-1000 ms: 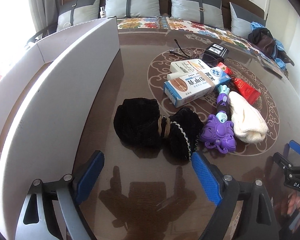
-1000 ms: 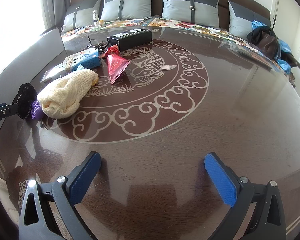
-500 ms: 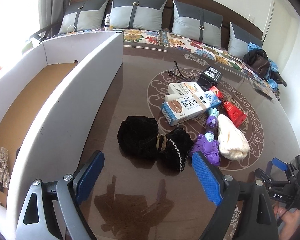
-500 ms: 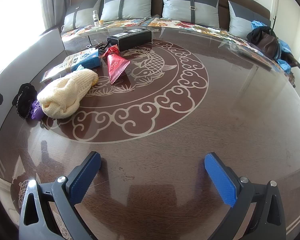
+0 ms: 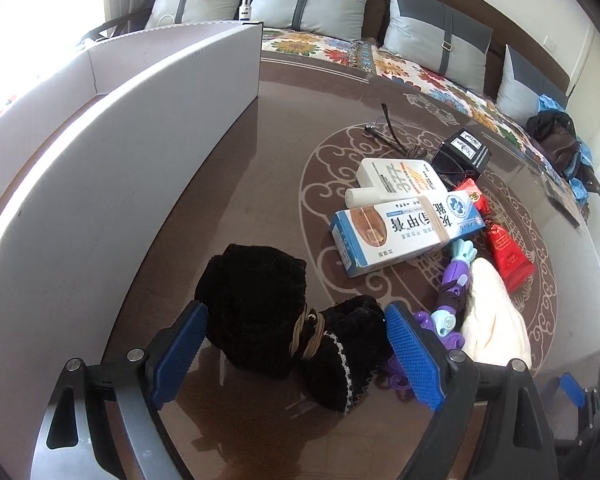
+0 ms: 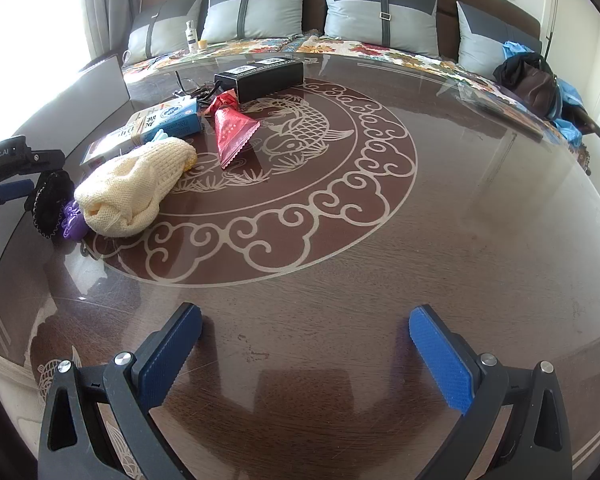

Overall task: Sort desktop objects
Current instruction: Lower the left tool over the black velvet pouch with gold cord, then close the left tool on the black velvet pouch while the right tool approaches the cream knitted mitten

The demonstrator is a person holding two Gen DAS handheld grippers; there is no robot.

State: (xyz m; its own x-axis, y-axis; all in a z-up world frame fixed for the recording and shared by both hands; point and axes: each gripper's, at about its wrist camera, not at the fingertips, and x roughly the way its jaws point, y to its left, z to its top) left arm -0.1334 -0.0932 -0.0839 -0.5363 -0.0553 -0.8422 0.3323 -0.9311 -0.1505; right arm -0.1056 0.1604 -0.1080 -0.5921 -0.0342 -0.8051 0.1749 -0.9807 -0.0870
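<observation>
One round table [image 6: 380, 240] under you, glass-topped, with a fish and cloud pattern. One white box [image 5: 112, 152] stands along its left side; your left view cuts off its near end and shows nothing of its inside. Four grey cushions [image 6: 252, 12] line the bench behind.

The things to sort lie in one cluster beside the box. Count them:
- one black velvet bow [image 5: 276, 312], the nearest, tied at the middle with tan cord
- one cream knitted piece [image 6: 136, 188], rolled up; hard to say what garment
- two cartons: one blue-and-white [image 5: 404, 232], one white [image 5: 400, 180] partly under it
- one black box [image 6: 260, 76] at the far side, with a dark cable [image 5: 392, 132] next to it
- one red packet [image 6: 232, 128]
- one purple toy [image 5: 452, 292], largely hidden between the bow and the knit

Your left gripper [image 5: 296, 352] has its jaws spread wide, straddling the bow; the pads do not press on it, so nothing is grasped. Your right gripper [image 6: 304, 356] sits well apart over bare table, jaws released and empty.

One dark bag with blue cloth [image 6: 536, 80] lies on the bench at far right; one small bottle [image 6: 190, 36] stands at far left.
</observation>
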